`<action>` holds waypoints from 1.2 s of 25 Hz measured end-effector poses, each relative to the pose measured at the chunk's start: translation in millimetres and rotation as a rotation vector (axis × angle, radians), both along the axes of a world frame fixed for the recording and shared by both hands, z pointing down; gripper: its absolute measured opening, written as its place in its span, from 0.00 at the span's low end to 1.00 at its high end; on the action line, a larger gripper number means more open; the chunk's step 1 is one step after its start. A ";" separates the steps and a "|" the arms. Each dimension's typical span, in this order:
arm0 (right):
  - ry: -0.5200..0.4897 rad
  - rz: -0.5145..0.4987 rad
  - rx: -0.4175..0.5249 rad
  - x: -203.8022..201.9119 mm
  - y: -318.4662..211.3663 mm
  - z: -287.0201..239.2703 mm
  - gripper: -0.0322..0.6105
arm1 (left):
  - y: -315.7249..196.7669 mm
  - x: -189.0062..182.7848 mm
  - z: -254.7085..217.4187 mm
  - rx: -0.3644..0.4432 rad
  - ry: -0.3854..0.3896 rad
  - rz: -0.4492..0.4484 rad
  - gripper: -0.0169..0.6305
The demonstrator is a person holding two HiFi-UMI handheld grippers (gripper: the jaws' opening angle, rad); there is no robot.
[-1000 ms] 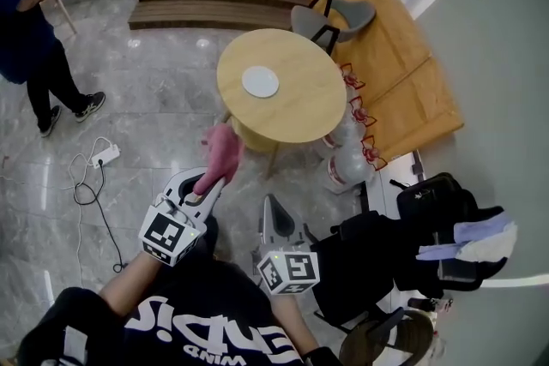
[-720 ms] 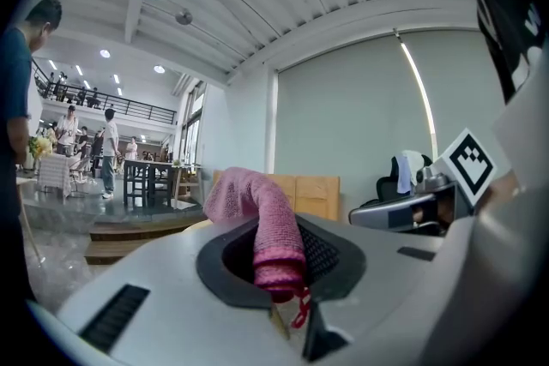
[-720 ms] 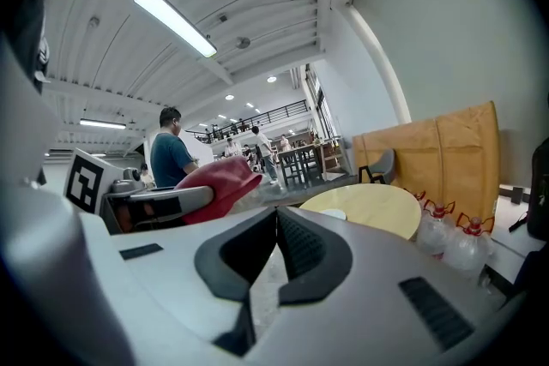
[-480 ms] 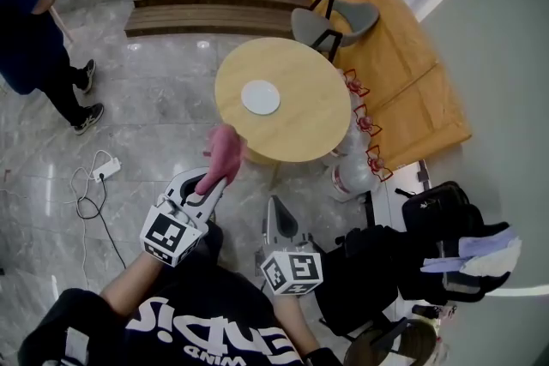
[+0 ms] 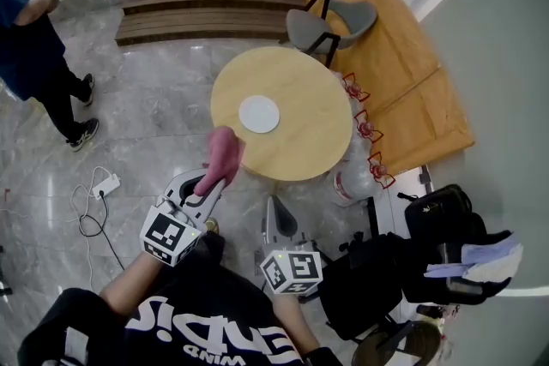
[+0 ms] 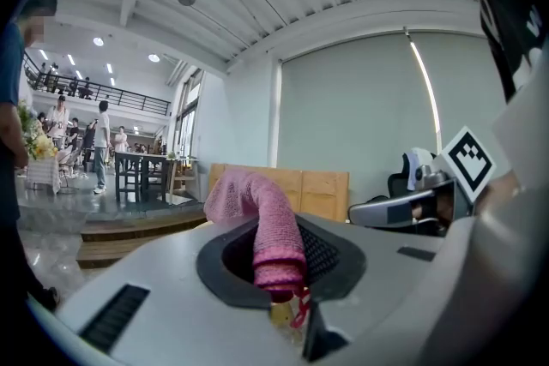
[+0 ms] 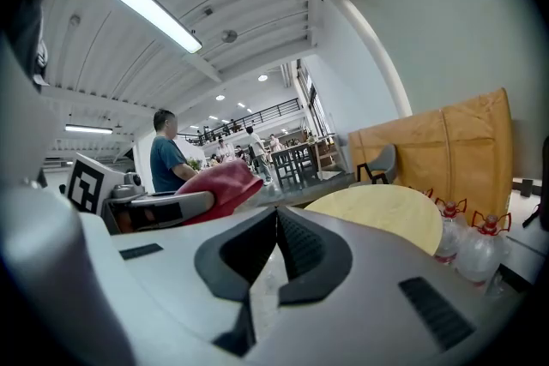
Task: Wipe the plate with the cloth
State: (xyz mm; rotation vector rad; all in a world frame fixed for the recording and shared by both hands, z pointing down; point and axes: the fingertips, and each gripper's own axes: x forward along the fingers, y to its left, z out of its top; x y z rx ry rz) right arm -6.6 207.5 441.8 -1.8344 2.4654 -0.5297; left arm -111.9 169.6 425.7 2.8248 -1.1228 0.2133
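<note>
Grey marble floor, with a round wooden desk (image 5: pixel 300 146) ahead of me. Plate (image 5: pixel 259 113): white, lying near the desk's middle. Cloth (image 5: pixel 221 157): pink, clamped in my left gripper (image 5: pixel 213 183) and standing up from its jaws. From the head view it sits by the desk's near edge, apart from the plate. Right gripper (image 5: pixel 273 208): jaws pressed together, nothing between them, short of the desk.

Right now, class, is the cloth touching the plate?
No: the head view shows the pink cloth, clamped in the left gripper, at the round table's near edge, clear of the white plate.
</note>
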 end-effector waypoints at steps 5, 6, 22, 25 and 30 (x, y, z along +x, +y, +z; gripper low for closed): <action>-0.001 0.027 -0.010 -4.9 -27.2 3.7 0.08 | -31.0 -1.1 -1.4 -0.011 -0.002 0.031 0.11; 0.000 0.032 -0.010 -4.4 -32.7 4.4 0.08 | -36.9 -1.0 0.3 -0.007 -0.003 0.038 0.11; 0.017 0.105 -0.048 7.1 -80.2 15.4 0.08 | -94.5 8.3 15.3 -0.037 0.012 0.100 0.11; 0.017 0.115 -0.053 14.7 -88.6 16.3 0.08 | -102.1 17.5 16.6 -0.055 0.013 0.114 0.11; 0.012 0.106 -0.060 23.9 -108.1 19.2 0.08 | -121.5 26.8 20.6 -0.044 0.000 0.112 0.11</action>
